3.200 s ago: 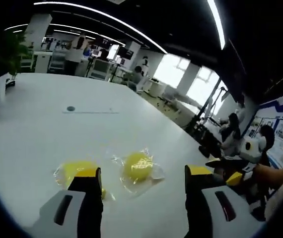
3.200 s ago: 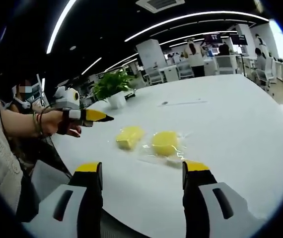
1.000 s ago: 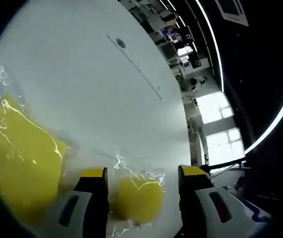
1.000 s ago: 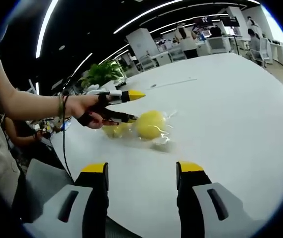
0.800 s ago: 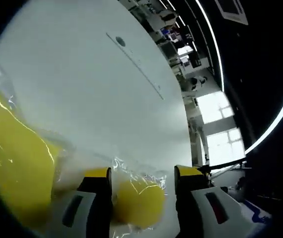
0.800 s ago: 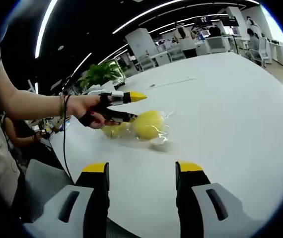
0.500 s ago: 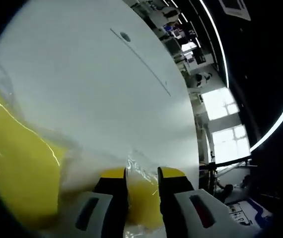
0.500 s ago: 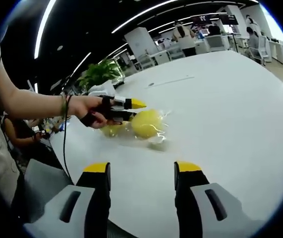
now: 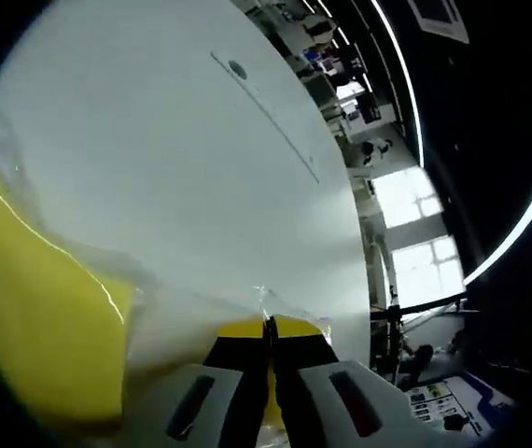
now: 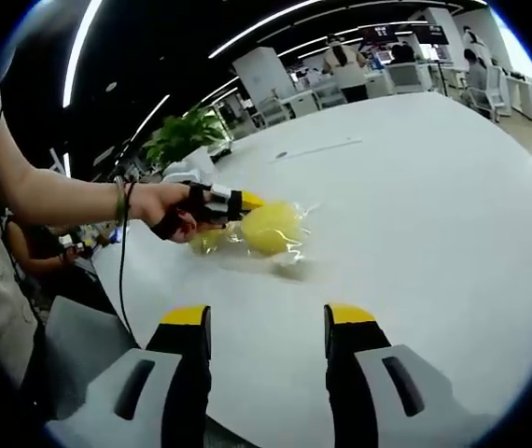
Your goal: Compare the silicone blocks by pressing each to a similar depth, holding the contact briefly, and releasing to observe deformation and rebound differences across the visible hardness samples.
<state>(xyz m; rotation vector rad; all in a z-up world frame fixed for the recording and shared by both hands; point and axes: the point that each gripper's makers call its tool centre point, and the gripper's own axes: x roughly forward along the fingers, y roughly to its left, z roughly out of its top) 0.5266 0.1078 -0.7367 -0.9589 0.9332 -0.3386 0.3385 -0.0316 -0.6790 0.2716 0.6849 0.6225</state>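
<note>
My left gripper point(image 9: 268, 329) has its jaws together on the round yellow block point(image 10: 271, 227), which lies in clear wrap; only a thin yellow sliver shows between them in the left gripper view. In the right gripper view the left gripper point(image 10: 245, 200), held by a hand, meets the upper left of that block. A second yellow block point(image 9: 42, 327) in wrap lies close at the left; in the right gripper view this second block point(image 10: 208, 241) lies partly behind the hand. My right gripper point(image 10: 266, 322) hangs open over the white table point(image 10: 415, 187), well short of the blocks.
A potted plant point(image 10: 182, 135) stands at the table's far left edge. The table point(image 9: 154, 140) has a small round port point(image 9: 237, 68) and a thin seam further out. Desks and people point(image 10: 341, 61) fill the room behind.
The left jaws have closed from wide apart around the round block to almost touching. The right gripper has stayed open and nearly still.
</note>
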